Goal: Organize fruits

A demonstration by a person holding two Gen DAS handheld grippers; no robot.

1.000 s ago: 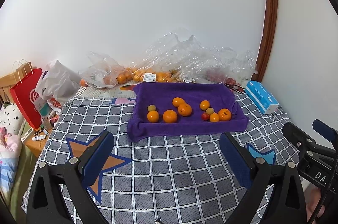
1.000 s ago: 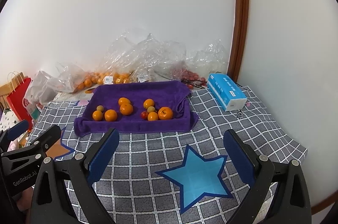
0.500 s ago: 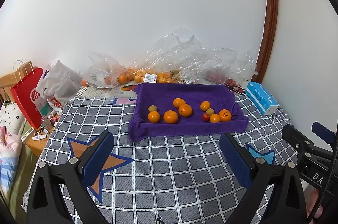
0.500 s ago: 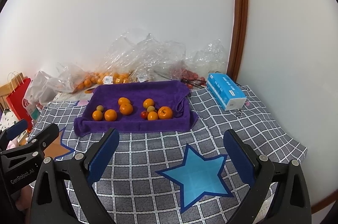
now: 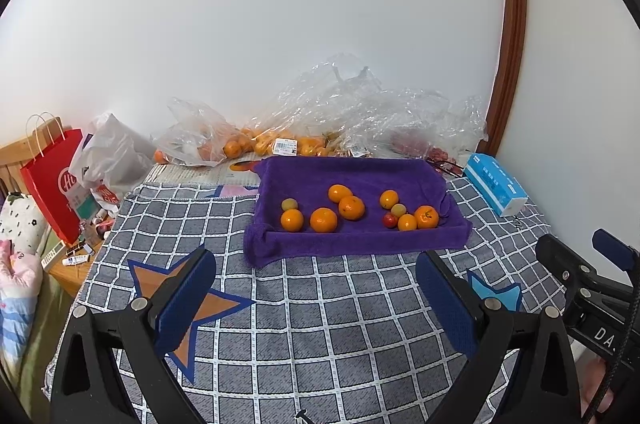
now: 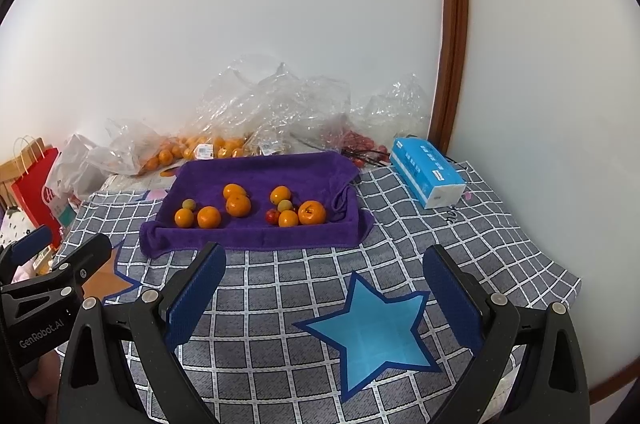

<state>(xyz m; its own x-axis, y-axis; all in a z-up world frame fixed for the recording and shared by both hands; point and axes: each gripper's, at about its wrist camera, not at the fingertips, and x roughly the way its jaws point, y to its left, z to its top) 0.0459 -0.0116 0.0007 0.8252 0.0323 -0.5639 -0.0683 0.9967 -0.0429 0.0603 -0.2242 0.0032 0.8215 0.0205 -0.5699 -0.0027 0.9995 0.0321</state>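
A purple towel-lined tray [image 5: 352,240] [image 6: 256,236] lies on the checked cloth. On it sit several oranges [image 5: 324,220] [image 6: 209,217], two small greenish fruits [image 5: 289,204] [image 6: 189,204] and a small red fruit [image 5: 389,220] [image 6: 273,216]. My left gripper [image 5: 316,298] is open and empty, held above the cloth well in front of the tray. My right gripper [image 6: 324,294] is open and empty too, also short of the tray; it shows at the right edge of the left wrist view [image 5: 592,280].
Clear plastic bags with more oranges [image 5: 256,143] [image 6: 192,149] lie behind the tray against the wall. A blue tissue box [image 5: 496,189] [image 6: 426,171] lies to the right. A red paper bag [image 5: 52,179] and clutter stand at the left edge.
Both grippers have shifted only slightly; the tray looks a touch lower and nearer in the left view. Nothing was taken or let go.
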